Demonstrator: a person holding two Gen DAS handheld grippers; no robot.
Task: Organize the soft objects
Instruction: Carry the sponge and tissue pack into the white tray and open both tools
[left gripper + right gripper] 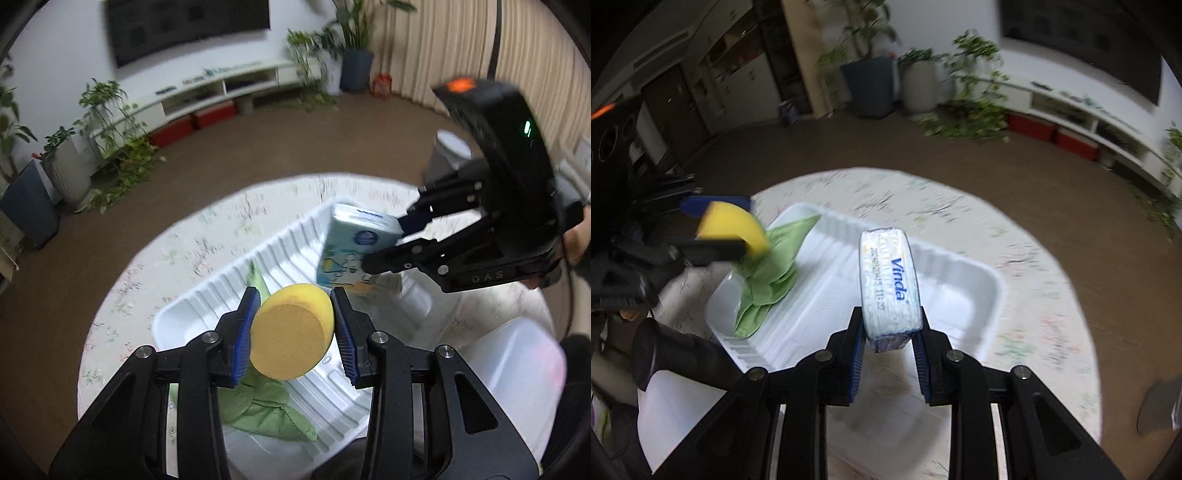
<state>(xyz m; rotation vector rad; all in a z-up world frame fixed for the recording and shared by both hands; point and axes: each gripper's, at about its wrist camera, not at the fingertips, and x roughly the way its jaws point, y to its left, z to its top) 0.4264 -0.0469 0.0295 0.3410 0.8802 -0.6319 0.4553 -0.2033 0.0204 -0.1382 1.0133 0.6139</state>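
We see a round floral-clothed table [192,236] bearing a ribbed white tray [960,280]; crumpled green cloth [768,288] lies at its end; our right gripper [888,354] clamps a Vinda tissue pack [890,284], our left gripper [295,332] a round yellow sponge [291,328], both above the tray.

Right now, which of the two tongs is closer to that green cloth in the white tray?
Left. The left tongs, clamping a yellow sponge, hang directly over the green cloth; the right tongs, gripping a Vinda tissue pack, sit over the white tray's other end.

Potted plants [66,162], wall television [184,26]
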